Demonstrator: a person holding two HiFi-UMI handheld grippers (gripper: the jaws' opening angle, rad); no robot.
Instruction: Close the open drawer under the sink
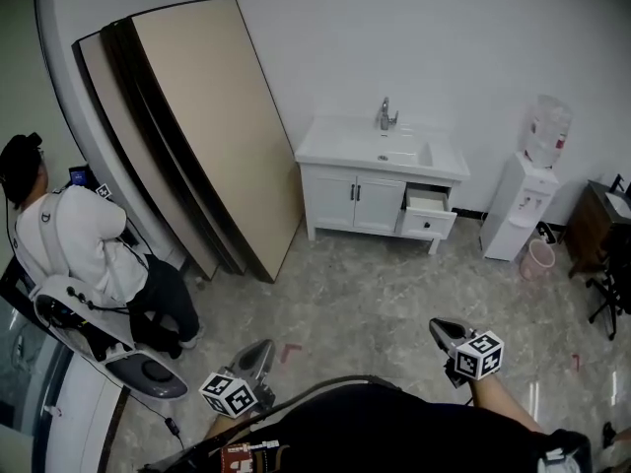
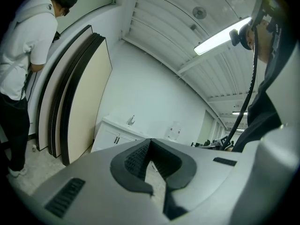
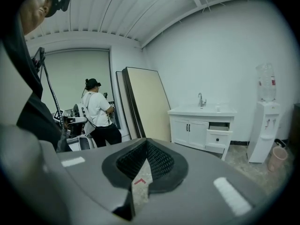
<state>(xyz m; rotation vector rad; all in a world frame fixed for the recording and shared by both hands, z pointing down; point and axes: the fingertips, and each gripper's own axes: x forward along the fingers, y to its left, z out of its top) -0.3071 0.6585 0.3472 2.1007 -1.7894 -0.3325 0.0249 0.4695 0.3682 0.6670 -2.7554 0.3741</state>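
My left gripper (image 1: 264,346) and right gripper (image 1: 438,325) are both closed and empty. The open drawer (image 1: 429,210) is well apart from me, at the cabinet's (image 1: 340,197) right end. If I push at one corner, the drawer may go crooked and jam.

Glossy floor, smooth white cabinet, matt boards

The grey marbled floor (image 1: 375,304) shines like polished stone. The sink cabinet (image 1: 353,201) and its drawer (image 1: 428,224) look smooth and white, perhaps painted wood, under a bright metal tap (image 1: 386,116). The leaning boards (image 1: 212,116) are matt beige. The left gripper (image 2: 150,141) and right gripper (image 3: 146,141) are matt grey plastic with ribbed black pads (image 3: 160,161).
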